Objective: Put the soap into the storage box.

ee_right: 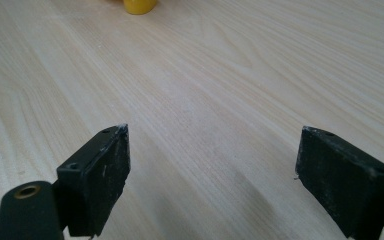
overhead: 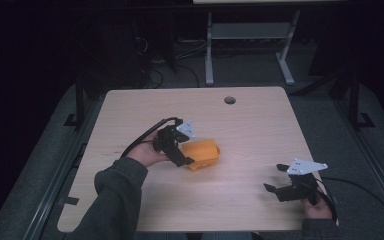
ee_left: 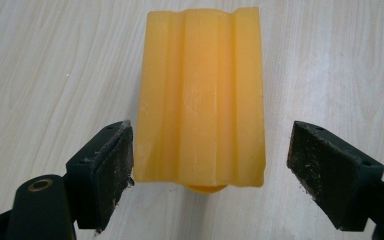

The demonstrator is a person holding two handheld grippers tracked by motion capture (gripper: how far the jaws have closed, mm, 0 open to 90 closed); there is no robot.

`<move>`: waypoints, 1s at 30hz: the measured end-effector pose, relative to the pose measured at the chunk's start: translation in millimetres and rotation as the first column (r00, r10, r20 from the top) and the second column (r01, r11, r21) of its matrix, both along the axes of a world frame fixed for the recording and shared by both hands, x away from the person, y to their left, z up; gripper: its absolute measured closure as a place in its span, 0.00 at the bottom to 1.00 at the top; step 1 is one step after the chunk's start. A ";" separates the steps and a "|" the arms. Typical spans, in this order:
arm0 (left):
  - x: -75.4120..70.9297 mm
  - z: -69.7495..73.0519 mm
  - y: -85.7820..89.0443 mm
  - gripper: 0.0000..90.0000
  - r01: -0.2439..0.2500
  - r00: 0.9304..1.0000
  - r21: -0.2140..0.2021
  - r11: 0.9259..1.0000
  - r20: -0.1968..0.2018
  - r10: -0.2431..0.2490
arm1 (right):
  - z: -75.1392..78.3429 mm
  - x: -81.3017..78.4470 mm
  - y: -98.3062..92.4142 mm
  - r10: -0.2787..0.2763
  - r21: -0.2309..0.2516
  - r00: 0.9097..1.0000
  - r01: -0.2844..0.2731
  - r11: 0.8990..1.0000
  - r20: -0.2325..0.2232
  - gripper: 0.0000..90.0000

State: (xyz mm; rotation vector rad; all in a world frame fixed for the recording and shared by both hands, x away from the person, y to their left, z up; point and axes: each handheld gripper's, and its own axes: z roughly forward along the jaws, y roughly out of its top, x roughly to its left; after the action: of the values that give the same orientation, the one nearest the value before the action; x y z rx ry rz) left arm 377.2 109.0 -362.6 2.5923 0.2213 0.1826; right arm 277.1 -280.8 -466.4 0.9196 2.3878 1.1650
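Right gripper (overhead: 276,178) wide, nothing in it, at 4 o'clock on desk (overhead: 250,130). Left gripper (ee_left: 207,155) wide, straddling orange ribbed block (ee_left: 201,95) mid-desk, near end between pads. Left gripper view shows three lengthwise ridges; high view just an orange lump
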 end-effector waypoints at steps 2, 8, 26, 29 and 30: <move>-1.2 1.2 2.2 0.20 0.003 1.000 -0.010 1.000 0.005 -0.003 | -0.1 0.2 0.2 0.000 -0.002 1.000 0.000 1.000 0.001 0.15; -6.2 0.0 10.3 0.20 -0.011 1.000 -0.033 0.999 0.002 0.011 | -0.3 0.3 0.6 -0.005 -0.002 1.000 0.005 1.000 0.000 0.15; -18.9 2.4 32.4 0.20 -0.026 1.000 -0.057 0.998 0.013 0.027 | 1.3 -0.7 -0.8 -0.036 0.009 0.999 0.036 0.999 0.009 0.15; -21.0 2.1 35.0 0.20 -0.028 1.000 -0.069 0.997 0.011 0.029 | 1.5 -0.9 -0.9 -0.039 0.011 0.999 0.039 0.999 0.009 0.15; -21.0 2.1 35.0 0.20 -0.028 1.000 -0.069 0.997 0.011 0.029 | 1.5 -0.9 -0.9 -0.039 0.011 0.999 0.039 0.999 0.009 0.15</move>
State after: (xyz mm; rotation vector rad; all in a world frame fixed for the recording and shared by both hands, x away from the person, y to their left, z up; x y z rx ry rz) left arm 356.2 144.0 -360.6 2.5199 0.2557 0.1978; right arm 276.2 -281.7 -464.9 0.9577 2.3481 1.1662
